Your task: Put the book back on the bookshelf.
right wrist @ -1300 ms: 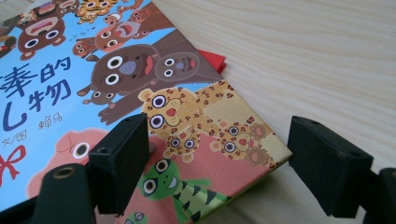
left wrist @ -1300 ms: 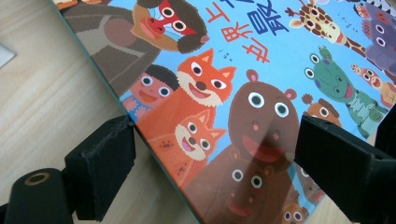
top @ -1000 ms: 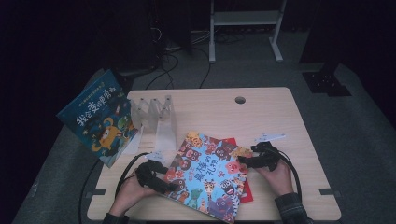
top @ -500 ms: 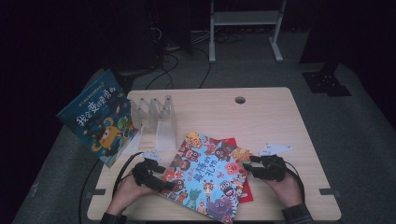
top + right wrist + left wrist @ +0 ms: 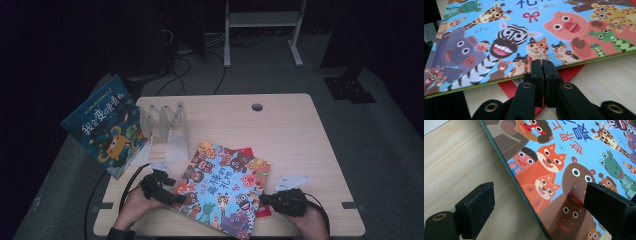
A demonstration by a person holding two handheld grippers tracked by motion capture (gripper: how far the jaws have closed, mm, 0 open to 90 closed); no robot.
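The animal picture book (image 5: pixel 226 187) lies flat on the table (image 5: pixel 295 135), its long axis running diagonally from upper left to the near edge, atop a red sheet (image 5: pixel 510 91). The left tongs (image 5: pixel 186 198) stand open, straddling the book's left edge with one jaw over the cover and one over bare wood. The right tongs (image 5: pixel 541 67), which have just been closing, are shut with nothing between them, tips at the book's near right edge. Open table lies right and beyond; a clear rack (image 5: pixel 165 125) stands to the upper left.
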